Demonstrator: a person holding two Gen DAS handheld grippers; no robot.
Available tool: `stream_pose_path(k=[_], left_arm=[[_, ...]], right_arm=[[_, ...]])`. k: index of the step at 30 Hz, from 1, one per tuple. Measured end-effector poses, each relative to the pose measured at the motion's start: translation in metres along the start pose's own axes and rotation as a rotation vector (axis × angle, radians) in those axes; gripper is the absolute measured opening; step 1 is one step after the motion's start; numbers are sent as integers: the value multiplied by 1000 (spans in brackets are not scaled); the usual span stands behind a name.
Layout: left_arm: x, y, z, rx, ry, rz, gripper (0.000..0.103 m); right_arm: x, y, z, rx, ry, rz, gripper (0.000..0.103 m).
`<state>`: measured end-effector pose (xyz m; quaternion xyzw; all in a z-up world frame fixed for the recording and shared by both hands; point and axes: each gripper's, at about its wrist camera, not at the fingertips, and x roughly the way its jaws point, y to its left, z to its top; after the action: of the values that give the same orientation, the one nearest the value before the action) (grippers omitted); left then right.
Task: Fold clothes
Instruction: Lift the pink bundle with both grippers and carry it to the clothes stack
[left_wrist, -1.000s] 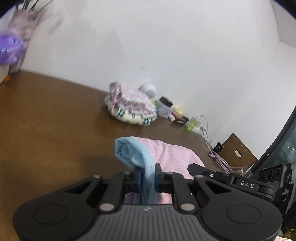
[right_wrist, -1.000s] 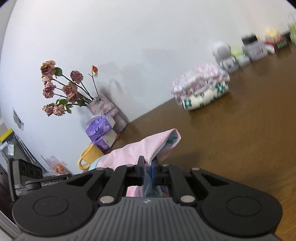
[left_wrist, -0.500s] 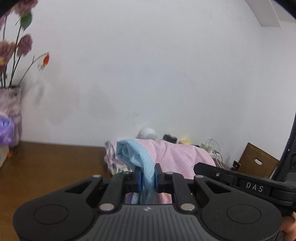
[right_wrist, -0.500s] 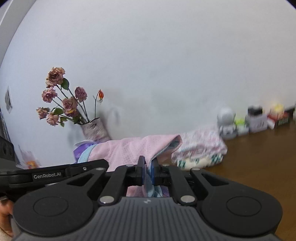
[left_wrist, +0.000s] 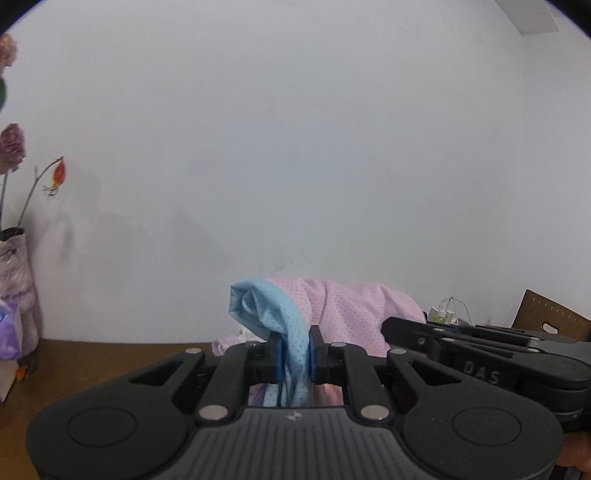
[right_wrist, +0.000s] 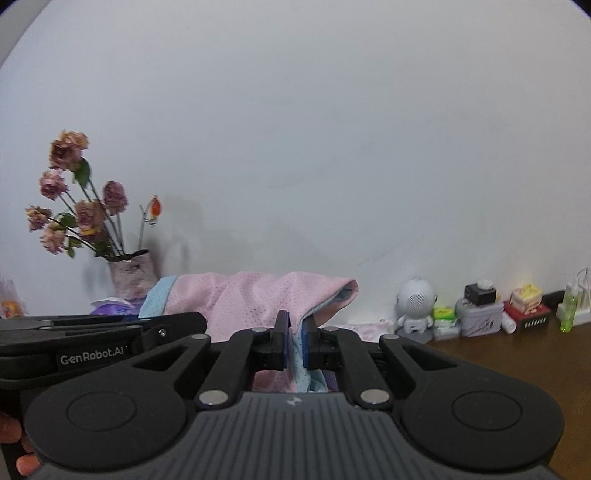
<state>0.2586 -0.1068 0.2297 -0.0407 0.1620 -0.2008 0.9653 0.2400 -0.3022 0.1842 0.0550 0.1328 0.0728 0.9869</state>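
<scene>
The pink garment (left_wrist: 343, 314) with its blue trim hangs in the air, stretched between both claws, its long axis running straight from one to the other. The left gripper (left_wrist: 295, 350) is clamped on the blue-edged corner; the right gripper (right_wrist: 293, 345) is pinched tight on the opposite pink corner. Neither hand is nearer: each has its own end. Both claws point nearly level at the white wall (right_wrist: 295, 147), side by side, above the brown table (right_wrist: 517, 354). Judging from this, the fold depends on carrying both corners forward together.
</scene>
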Motion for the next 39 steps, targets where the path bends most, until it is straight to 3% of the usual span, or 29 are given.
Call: stream_pose_path(k=[17, 33, 39], left_arm=[[132, 6, 8, 9, 89, 54, 12], [217, 18, -27, -25, 212, 74, 12], [259, 43, -29, -47, 258, 60, 12]], right_arm=[[129, -61, 15, 6, 92, -72, 6], [226, -94, -20, 72, 218, -74, 6], [250, -104, -29, 94, 254, -83, 6]])
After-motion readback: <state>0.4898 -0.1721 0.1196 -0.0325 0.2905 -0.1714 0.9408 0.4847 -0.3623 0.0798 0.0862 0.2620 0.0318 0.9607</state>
